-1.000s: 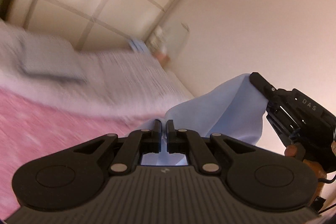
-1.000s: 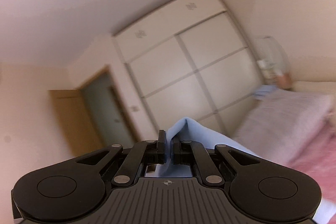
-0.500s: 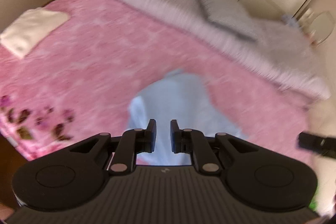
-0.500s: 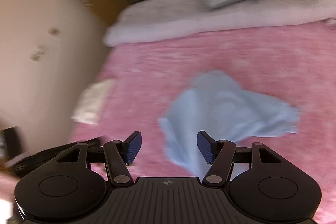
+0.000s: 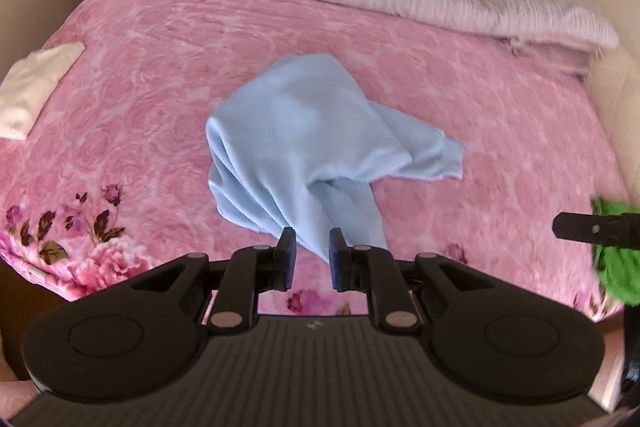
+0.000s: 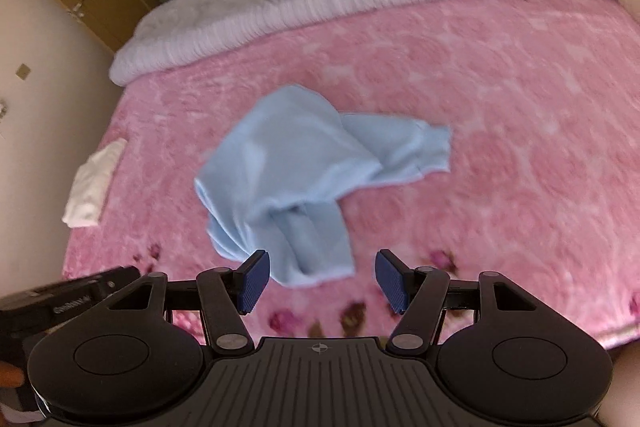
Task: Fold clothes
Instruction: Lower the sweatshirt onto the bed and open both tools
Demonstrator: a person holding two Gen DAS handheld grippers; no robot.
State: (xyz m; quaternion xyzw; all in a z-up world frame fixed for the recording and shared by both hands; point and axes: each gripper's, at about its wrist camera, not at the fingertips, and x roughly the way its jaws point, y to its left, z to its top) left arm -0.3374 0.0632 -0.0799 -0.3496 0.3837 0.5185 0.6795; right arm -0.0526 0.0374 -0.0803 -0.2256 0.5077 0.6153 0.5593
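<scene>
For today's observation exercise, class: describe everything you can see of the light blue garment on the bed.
The light blue garment is plain, soft-looking cloth with no visible print. It lies crumpled, not folded, near the middle of the pink blanket. One bunched part runs toward the near edge; another, with a visible hem, spreads to the right. Only the blanket touches it: the left gripper and right gripper both hold their jaws open short of it, gripping nothing.

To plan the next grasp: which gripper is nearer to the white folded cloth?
Left. The left gripper is on the white folded cloth's side; the right gripper is farther across.
</scene>
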